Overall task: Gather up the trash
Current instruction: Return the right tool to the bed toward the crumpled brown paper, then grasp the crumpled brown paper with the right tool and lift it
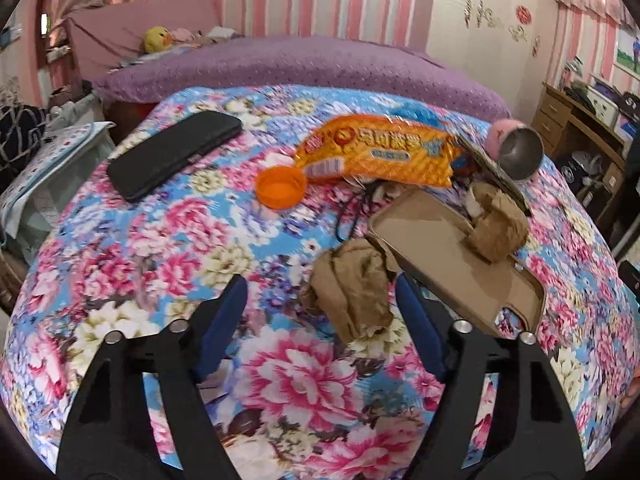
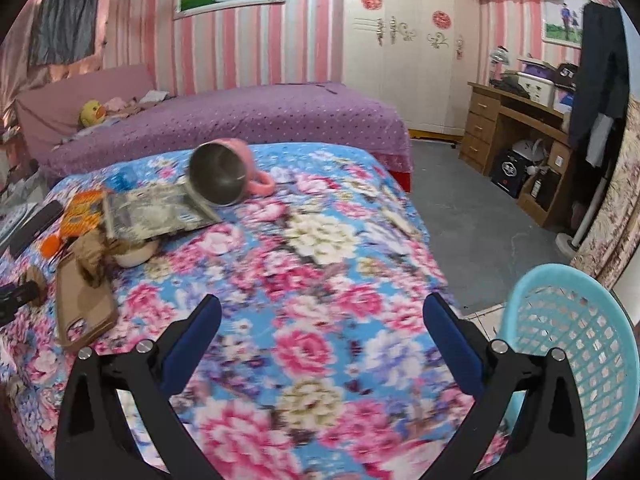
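On the floral cloth, a crumpled brown paper [image 1: 352, 288] lies just ahead of my open left gripper [image 1: 320, 292], nearer its right finger. A second brown paper wad [image 1: 498, 226] sits on a tan phone case [image 1: 448, 256]. An orange snack wrapper [image 1: 380, 150] and an orange bottle cap [image 1: 280, 186] lie farther back. My right gripper [image 2: 322, 310] is open and empty over bare cloth. A light blue mesh basket [image 2: 572, 344] stands at its right. The paper wad [image 2: 90, 256] and phone case [image 2: 82, 304] show at the far left of the right wrist view.
A black phone [image 1: 176, 154] lies at the back left. A tipped pink metal cup [image 2: 224, 174] rests on a magazine [image 2: 156, 210]. A purple bed [image 2: 240, 120] is behind, a wooden desk [image 2: 516, 120] at right.
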Motion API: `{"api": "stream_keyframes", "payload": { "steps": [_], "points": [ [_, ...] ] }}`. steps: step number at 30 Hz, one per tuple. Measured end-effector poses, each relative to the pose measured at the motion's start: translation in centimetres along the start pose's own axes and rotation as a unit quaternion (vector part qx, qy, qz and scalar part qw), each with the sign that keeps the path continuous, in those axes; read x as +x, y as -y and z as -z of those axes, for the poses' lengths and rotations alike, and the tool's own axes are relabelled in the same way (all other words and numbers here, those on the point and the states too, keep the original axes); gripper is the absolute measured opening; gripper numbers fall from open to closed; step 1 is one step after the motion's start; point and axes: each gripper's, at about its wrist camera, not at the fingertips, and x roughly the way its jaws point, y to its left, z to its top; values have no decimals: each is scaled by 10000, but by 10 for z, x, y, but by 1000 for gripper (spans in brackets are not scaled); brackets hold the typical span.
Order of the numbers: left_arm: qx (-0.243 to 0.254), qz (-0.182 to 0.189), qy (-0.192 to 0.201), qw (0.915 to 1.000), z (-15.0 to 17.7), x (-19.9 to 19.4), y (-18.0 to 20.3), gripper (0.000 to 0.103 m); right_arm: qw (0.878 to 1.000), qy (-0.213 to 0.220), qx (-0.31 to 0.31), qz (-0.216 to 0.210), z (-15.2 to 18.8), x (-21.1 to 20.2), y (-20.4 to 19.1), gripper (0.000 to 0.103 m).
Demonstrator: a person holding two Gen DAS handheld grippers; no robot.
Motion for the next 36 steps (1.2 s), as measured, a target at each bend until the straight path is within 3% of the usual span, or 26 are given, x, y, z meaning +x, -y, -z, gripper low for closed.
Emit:
{"api": "stream_keyframes", "payload": {
  "steps": [3, 4, 11, 23, 29, 31, 36],
  "points": [
    [70, 306, -19, 9995, -1, 0, 2, 45, 9998, 39, -120, -125, 1, -6, -18, 98],
    [86, 363, 6, 9993, -2, -1, 2, 43, 9998, 51, -143, -157, 1, -7, -23, 98],
    [92, 273, 360, 9989, -10, -13, -9, 41, 9968, 35, -595, -527, -3, -6, -82, 98],
    [-350, -131, 354, 9987, -14, -10, -61, 41, 9886, -299, -929, -1143, -14, 23, -165, 97],
    [-345, -275, 437, 9981, -16, -13, -64, 41, 9844, -550, -997, -1341, -20, 44, -182, 64],
    [-309, -287, 448, 9981, -17, -14, -61, 41, 9822, -610, -1061, -1427, -19, 47, -185, 43],
    [-219, -231, 482, 9983, -19, -18, -51, 41, 9816, -383, -1119, -1501, -16, 33, -177, 39]
  ]
}}
